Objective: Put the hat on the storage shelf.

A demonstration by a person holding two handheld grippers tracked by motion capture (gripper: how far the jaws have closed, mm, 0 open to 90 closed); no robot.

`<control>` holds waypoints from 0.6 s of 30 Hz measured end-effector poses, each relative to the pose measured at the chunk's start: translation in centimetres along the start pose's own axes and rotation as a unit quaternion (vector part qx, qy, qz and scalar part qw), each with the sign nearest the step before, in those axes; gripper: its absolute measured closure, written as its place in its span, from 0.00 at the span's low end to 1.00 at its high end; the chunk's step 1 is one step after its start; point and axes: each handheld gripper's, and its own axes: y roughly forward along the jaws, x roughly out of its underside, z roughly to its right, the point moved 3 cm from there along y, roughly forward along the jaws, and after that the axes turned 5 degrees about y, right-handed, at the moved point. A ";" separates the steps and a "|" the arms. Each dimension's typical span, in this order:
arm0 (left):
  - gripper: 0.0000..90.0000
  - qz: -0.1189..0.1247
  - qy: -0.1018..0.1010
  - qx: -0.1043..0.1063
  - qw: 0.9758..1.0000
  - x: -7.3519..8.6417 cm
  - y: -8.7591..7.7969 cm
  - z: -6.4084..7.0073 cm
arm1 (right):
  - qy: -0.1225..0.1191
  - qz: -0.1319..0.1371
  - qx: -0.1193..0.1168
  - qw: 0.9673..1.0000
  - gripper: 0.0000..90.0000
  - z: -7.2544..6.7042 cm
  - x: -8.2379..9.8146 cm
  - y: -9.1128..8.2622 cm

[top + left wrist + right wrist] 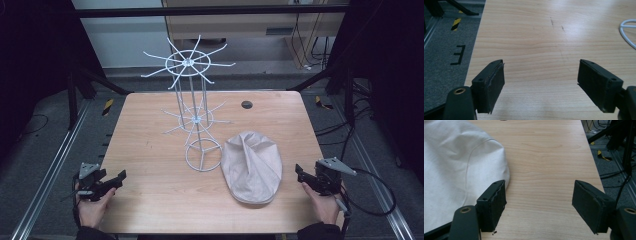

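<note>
A beige flat cap lies on the wooden table, right of centre. A white wire display stand with two tiers of radiating hooks rises from a ring base just left of the cap. My left gripper is held at the table's front left corner, jaws wide apart and nothing between them, as the left gripper view confirms. At the front right edge my right gripper is also open and holds nothing; in the right gripper view the cap lies just beside its left jaw.
A small dark round hole marks the table's far right part. Part of the stand's base ring shows at the right edge of the left gripper view. Dark frame posts and metal rails flank the table; cables lie on the floor at right.
</note>
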 end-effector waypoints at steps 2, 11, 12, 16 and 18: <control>0.24 0.001 0.003 0.004 1.000 0.0 -0.2 0.4 | -0.004 -0.007 -0.007 1.000 0.31 -0.5 -0.1 0.0; 0.25 -0.002 0.020 0.017 1.000 0.1 -0.5 1.3 | -0.022 -0.004 -0.026 0.999 0.36 -3.0 -0.8 -0.7; 0.25 -0.004 0.022 0.017 1.000 0.1 -0.4 1.3 | -0.023 -0.003 -0.027 0.999 0.37 -3.3 -0.9 -0.9; 0.26 -0.006 0.030 0.017 0.999 0.1 -0.4 1.7 | -0.024 -0.002 -0.033 0.999 0.38 -4.1 -1.5 -1.5; 0.26 -0.008 0.031 0.018 0.999 0.1 -0.4 1.8 | -0.025 0.000 -0.039 0.999 0.39 -4.5 -1.7 -1.8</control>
